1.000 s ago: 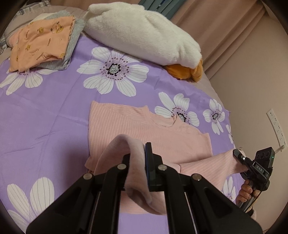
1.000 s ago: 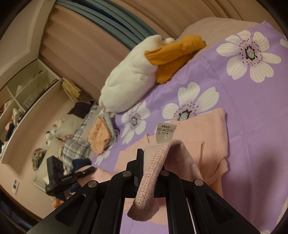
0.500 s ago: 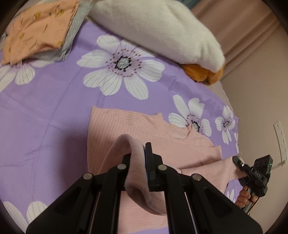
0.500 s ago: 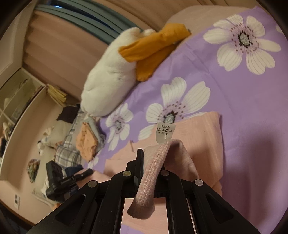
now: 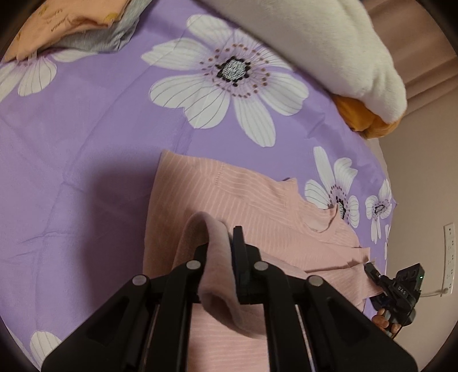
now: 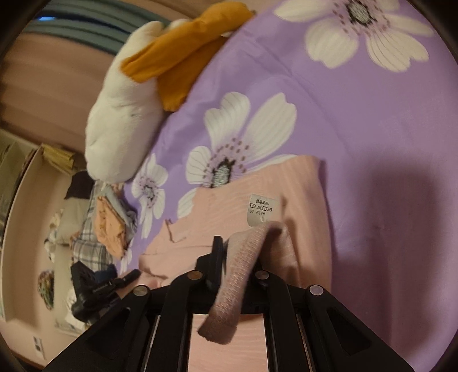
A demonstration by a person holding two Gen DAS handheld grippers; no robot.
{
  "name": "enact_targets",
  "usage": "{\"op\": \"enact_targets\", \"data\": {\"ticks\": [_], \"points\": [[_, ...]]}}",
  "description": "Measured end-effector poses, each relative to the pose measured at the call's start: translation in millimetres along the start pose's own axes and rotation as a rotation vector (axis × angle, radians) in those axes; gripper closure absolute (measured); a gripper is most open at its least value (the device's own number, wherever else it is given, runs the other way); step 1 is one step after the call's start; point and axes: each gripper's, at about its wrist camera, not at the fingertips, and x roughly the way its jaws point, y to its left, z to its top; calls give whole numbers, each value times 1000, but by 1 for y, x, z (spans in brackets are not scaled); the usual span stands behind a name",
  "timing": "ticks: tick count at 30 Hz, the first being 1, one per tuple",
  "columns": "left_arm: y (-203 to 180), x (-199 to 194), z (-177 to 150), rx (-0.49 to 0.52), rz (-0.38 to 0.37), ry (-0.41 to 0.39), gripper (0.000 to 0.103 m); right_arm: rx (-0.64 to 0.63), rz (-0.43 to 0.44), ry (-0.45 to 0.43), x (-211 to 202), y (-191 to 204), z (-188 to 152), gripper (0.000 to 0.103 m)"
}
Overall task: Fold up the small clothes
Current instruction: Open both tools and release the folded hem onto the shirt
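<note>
A pink ribbed top (image 5: pixel 257 197) lies on the purple flowered bedspread (image 5: pixel 86 128); it also shows in the right wrist view (image 6: pixel 229 200). My left gripper (image 5: pixel 229 237) is shut on one pinched edge of the top, and the fabric drapes over its fingers. My right gripper (image 6: pixel 237 243) is shut on the opposite ribbed hem, with a white care label (image 6: pixel 262 209) standing above it. The right gripper also shows in the left wrist view (image 5: pixel 372 267), and the left gripper shows in the right wrist view (image 6: pixel 131 276). Both hold the fabric low over the top's body.
A white and orange plush toy (image 5: pixel 329 43) lies at the far side of the bed, and it shows in the right wrist view (image 6: pixel 128 94). A stack of folded clothes (image 5: pixel 71 25) sits at the far left. A wall socket (image 5: pixel 449 257) is on the right.
Both grippers have moved forward and lower over the top, carrying the held edges across its body. The bedspread and plush toy now look closer.
</note>
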Motion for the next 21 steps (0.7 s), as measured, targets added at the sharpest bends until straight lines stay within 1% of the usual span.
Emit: {"op": "enact_targets", "data": {"ticks": [2, 4, 6, 7, 8, 10, 11, 12, 13, 15, 18, 19, 21], "points": [[3, 5, 6, -35, -11, 11, 95, 41, 7, 9, 4, -7, 3, 97], [7, 9, 12, -78, -28, 14, 89, 80, 12, 15, 8, -14, 6, 97], [10, 11, 18, -117, -31, 5, 77, 123, 22, 25, 12, -20, 10, 96], [12, 11, 21, -137, -37, -2, 75, 143, 26, 27, 14, -22, 13, 94], [16, 12, 25, -168, -48, -4, 69, 164, 31, 26, 14, -26, 15, 91], [17, 11, 32, -193, -38, -30, 64, 201, 58, 19, 13, -30, 20, 78], [18, 9, 35, -191, -18, -44, 58, 228, 93, 9, 11, -34, 23, 64], [18, 7, 38, -192, 3, -58, 54, 243, 118, 3, 10, -36, 24, 56], [21, 4, 41, -197, 21, -75, 54, 262, 140, -8, 8, -39, 27, 55], [24, -1, 47, -202, 44, -94, 54, 268, 120, -44, 0, -40, 30, 54], [30, -13, 49, -187, 113, -134, 54, 267, 99, -103, -17, -45, 33, 53], [30, -20, 47, -164, 136, -149, 54, 264, 90, -114, -21, -45, 32, 53], [29, -26, 41, -120, 148, -162, 54, 222, 52, -135, -33, -43, 29, 53]]}}
